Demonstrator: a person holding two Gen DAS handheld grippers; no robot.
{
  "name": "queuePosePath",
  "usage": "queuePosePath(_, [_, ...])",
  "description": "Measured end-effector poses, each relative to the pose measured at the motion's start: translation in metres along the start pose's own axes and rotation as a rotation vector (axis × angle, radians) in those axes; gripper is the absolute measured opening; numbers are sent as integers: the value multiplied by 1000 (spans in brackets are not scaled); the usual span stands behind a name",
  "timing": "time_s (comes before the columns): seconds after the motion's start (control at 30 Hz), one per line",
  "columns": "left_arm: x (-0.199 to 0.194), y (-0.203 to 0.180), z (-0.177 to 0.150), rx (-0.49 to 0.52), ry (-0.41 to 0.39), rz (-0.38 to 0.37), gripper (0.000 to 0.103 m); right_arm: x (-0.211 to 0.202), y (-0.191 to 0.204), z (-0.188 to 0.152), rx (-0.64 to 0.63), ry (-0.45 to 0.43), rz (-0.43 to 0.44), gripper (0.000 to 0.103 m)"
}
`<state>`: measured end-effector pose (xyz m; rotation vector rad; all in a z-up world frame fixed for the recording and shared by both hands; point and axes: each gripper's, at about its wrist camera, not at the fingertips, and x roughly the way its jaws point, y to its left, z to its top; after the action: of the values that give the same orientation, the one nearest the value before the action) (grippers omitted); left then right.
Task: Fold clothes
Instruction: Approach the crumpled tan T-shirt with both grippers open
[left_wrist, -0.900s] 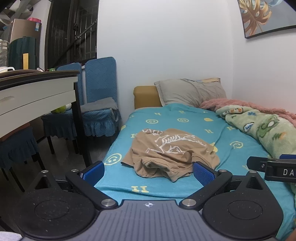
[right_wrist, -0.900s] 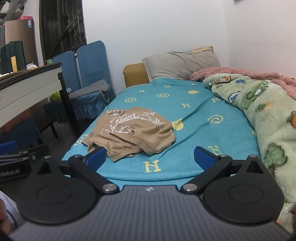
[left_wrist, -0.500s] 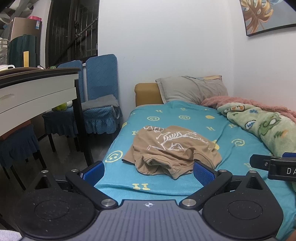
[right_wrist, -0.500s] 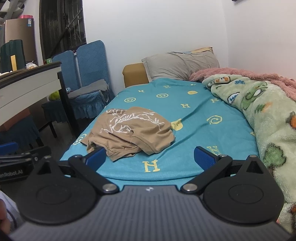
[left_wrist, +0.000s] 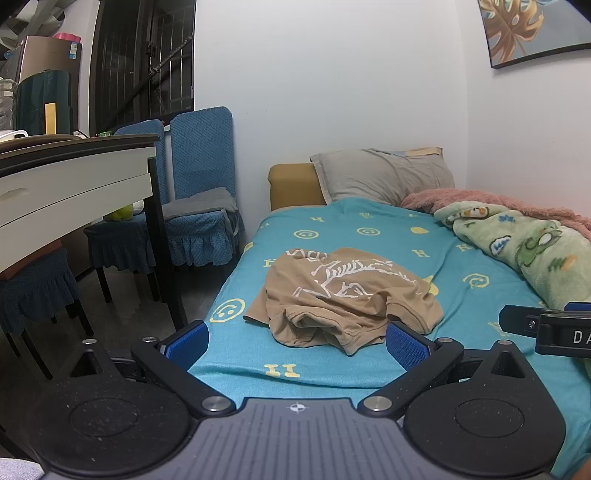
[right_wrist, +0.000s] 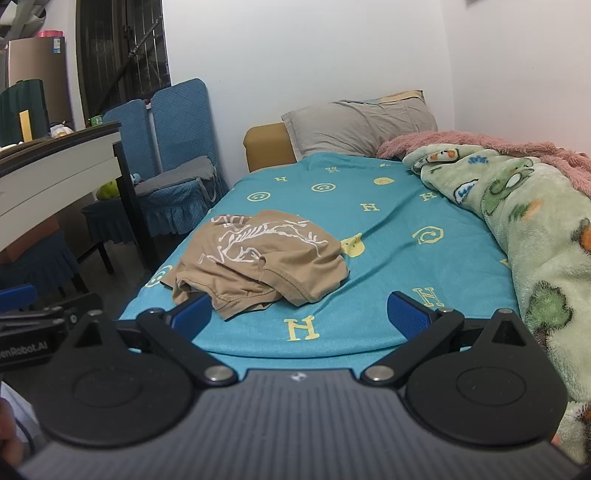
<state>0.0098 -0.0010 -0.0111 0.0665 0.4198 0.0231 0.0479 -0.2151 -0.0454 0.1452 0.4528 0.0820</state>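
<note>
A crumpled tan cotton shirt with a white skeleton print (left_wrist: 343, 291) is lying mid-frame on the teal bed sheet (left_wrist: 388, 236). The left claw (left_wrist: 295, 341) and right claw (right_wrist: 301, 314) are hanging low in frame, both spread apart, holding nothing.

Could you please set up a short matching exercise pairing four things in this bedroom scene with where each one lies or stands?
Things:
1. tan T-shirt
2. grey pillow
3. green cartoon blanket
4. blue-covered chairs

Places:
A. along the right edge of the bed, by the wall
B. on the floor left of the bed, beside the table
C. crumpled on the teal sheet, near the foot of the bed
D. at the head of the bed, propped against the far wall

Pairs: 1-C, 2-D, 3-A, 4-B
</note>
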Motion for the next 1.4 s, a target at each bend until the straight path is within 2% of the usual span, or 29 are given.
queuePosePath(0.63, [-2,1,1,2,8,-8,103,-1,-6,0,40,-2,-17,103])
queuePosePath(0.83, [1,3,1,-14,21,-23,103,-3,-11,1,67,-22,-31,103])
queuePosePath(1.1, [-5,4,3,-19,-24,-64,103,-12,-5,4,37,-99,-25,103])
queuePosePath(1.2, [0,4,7,-30,-31,-61,103,-12,-3,13,21,-89,-19,103])
queuePosePath(1.3, [13,3,17,-30,-46,-76,103,-13,-4,37,7,-74,-6,103])
queuePosePath(1.4, [31,-5,29,32,-88,-103,103,-12,-14,72,43,-95,18,103])
